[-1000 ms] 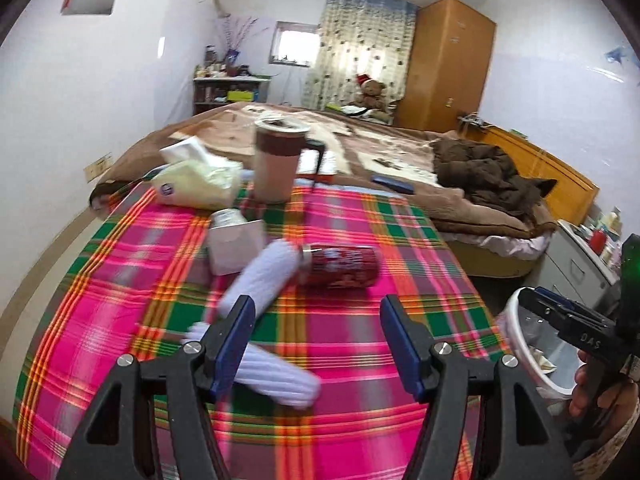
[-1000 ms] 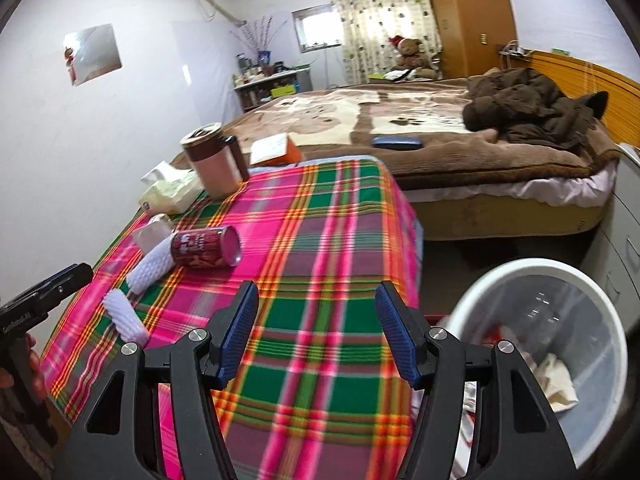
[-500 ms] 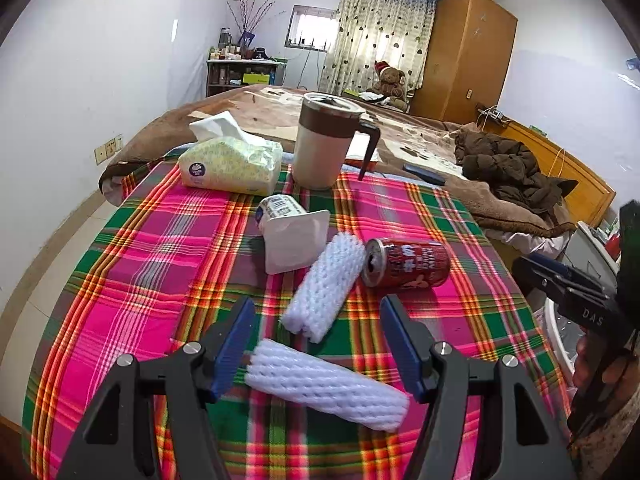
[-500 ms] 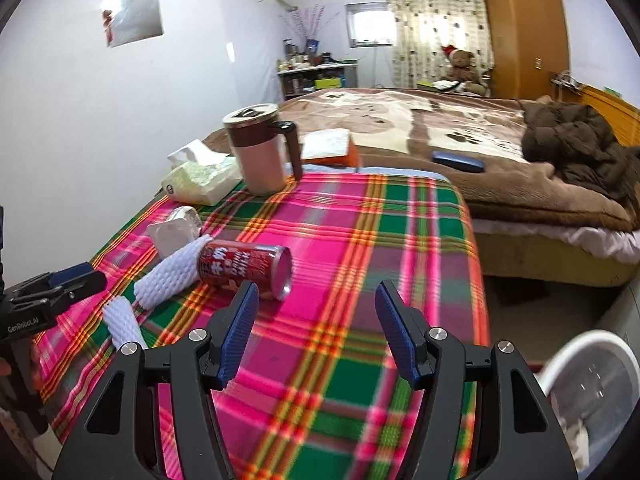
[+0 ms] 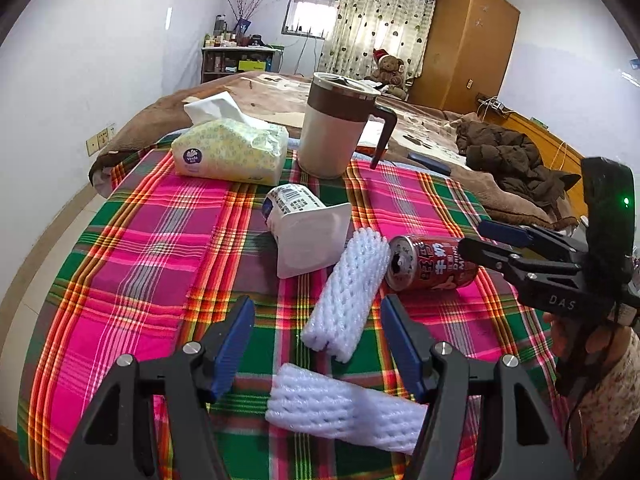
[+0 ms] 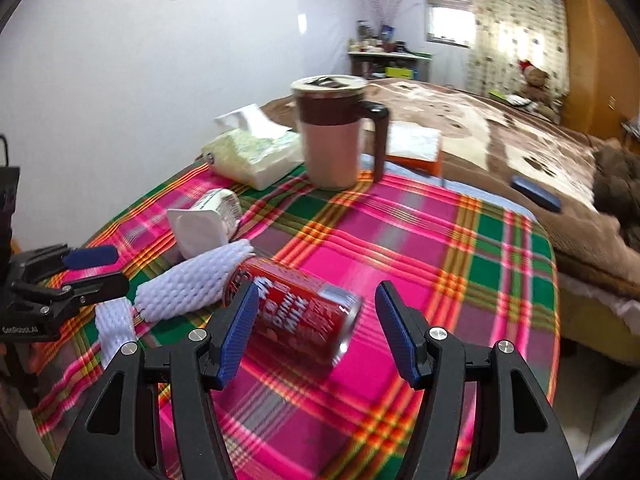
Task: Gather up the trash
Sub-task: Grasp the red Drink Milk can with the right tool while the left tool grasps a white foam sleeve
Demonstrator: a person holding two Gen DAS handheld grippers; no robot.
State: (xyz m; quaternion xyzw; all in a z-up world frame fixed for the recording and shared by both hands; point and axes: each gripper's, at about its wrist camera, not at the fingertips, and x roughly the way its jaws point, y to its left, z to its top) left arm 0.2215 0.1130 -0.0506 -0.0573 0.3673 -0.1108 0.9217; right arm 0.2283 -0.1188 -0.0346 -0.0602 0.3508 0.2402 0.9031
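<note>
Standing by the bed, I judged the step in hand to be the reach for the litter on the plaid-covered surface (image 5: 132, 264), one piece for each pair of tongs. To do it well, each pair needed to come down with its pads on either side of its piece before closing. The foam should be pinched across its narrow width, lightly, since it looked soft enough to crush. The can should be taken across its round body and squarely, as it lay on its side and looked likely to roll away from a glancing touch.

On the left, the left tongs (image 5: 318, 354) were released, the pads apart with nothing pressed between them. A white foam net sleeve (image 5: 344, 408) lay crosswise low between them, its right end passing behind the right pad. A second foam sleeve (image 5: 347, 294) stretched away beyond the tips, its far end just beside the red can (image 5: 434, 262). A tipped white yogurt cup (image 5: 304, 232) lay just beyond, with the tissue pack (image 5: 232, 152) and the brown-banded mug (image 5: 340, 128) at the far edge; these last two I took for keepers, not trash.

On the right, the right tongs (image 6: 316, 330) were likewise released, spread wide. The can lay on its side between the pads, slantwise, its top end towards the right pad. Whether either pad touched it, I could not tell.
</note>
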